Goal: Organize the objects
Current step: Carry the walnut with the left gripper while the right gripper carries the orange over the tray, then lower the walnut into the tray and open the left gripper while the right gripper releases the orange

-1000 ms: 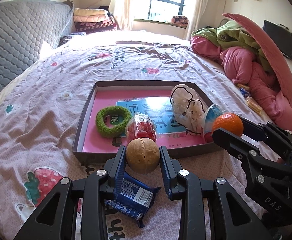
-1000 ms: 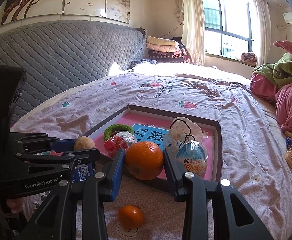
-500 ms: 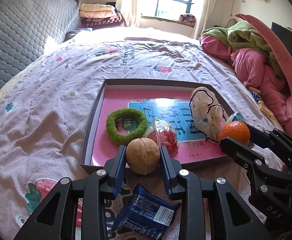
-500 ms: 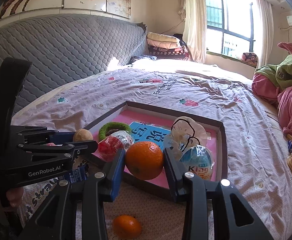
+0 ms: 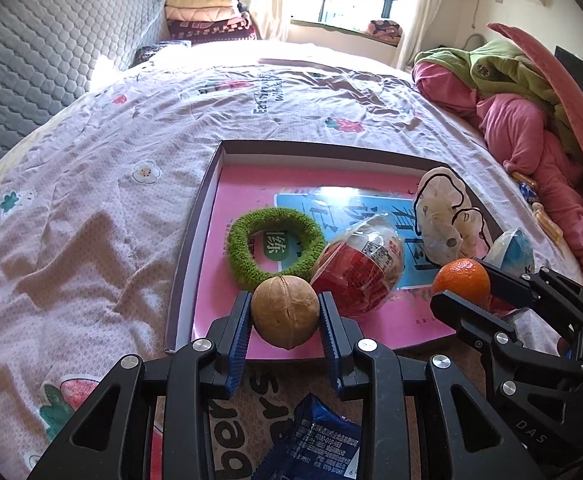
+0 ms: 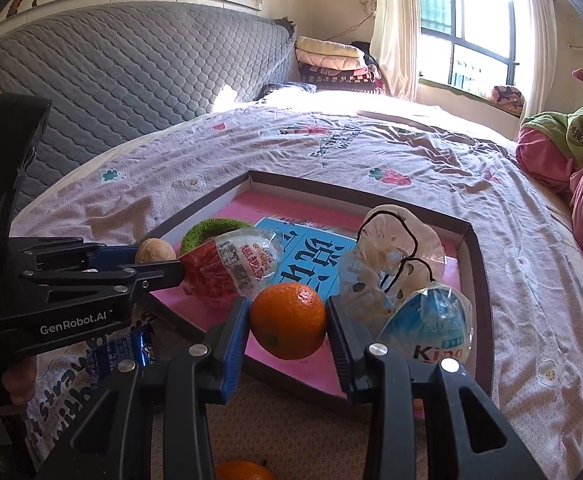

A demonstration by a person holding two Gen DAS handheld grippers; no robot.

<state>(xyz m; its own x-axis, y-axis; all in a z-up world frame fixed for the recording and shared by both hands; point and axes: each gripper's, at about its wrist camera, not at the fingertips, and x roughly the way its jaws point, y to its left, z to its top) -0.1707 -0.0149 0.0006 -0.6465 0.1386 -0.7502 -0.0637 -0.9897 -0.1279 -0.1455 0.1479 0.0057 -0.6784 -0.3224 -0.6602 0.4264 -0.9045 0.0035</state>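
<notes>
2 items gripped | walnut (image 5: 284, 312) tan, seamed | orange (image 6: 288, 321) glossy, dimpled

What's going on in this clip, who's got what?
A person is tidying small items off a bed into a shallow pink-lined tray. The left gripper is shut on a walnut over the tray's near edge; the right gripper is shut on an orange beside it. A green ring, two wrapped egg toys and a clear pouch already lie in the tray. A blue packet and another orange wait outside on the bed.
</notes>
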